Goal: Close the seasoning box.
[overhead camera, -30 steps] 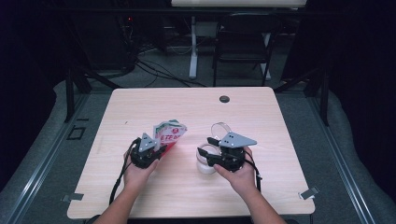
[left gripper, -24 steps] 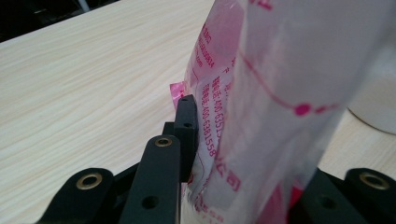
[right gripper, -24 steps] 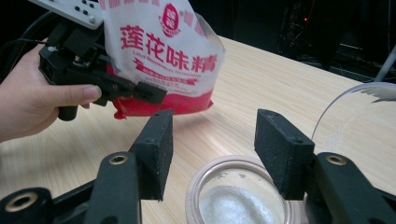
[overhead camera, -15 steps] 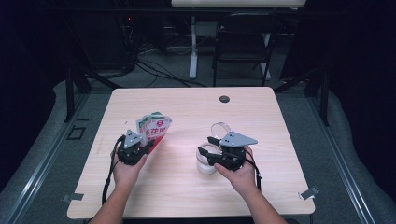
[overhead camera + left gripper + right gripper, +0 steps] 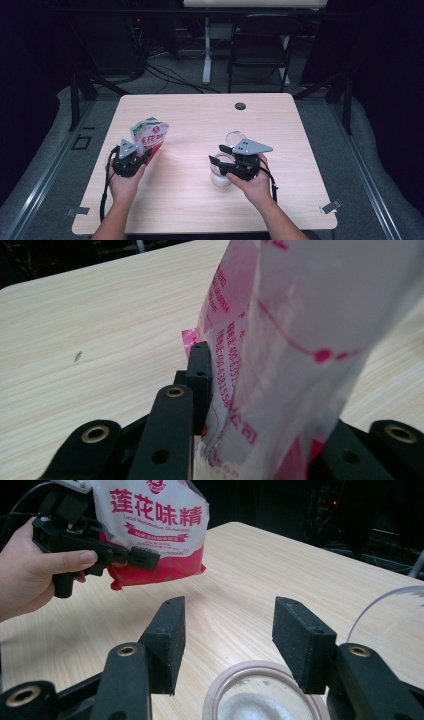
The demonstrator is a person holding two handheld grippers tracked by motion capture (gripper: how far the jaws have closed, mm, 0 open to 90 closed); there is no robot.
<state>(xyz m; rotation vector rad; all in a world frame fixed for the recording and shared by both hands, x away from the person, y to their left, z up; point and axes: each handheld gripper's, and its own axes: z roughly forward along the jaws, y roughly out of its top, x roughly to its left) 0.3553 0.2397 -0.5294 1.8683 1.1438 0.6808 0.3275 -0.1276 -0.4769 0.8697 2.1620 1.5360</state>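
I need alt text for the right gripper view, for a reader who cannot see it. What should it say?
The right gripper holds its two black jaws open just above a round open jar of white powder on a light wooden table. Farther off at upper left, a hand holds the left gripper, which is clamped on a red and white pouch printed with Chinese characters.

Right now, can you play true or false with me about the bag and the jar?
1. The left gripper is shut on the bag. True.
2. The bag lies flat on the table. False: it is held up off it.
3. The right gripper is open above the jar. True.
4. The jar has a lid on. False: it is open, with white grains inside.
5. The bag has blue print. False: it is red.
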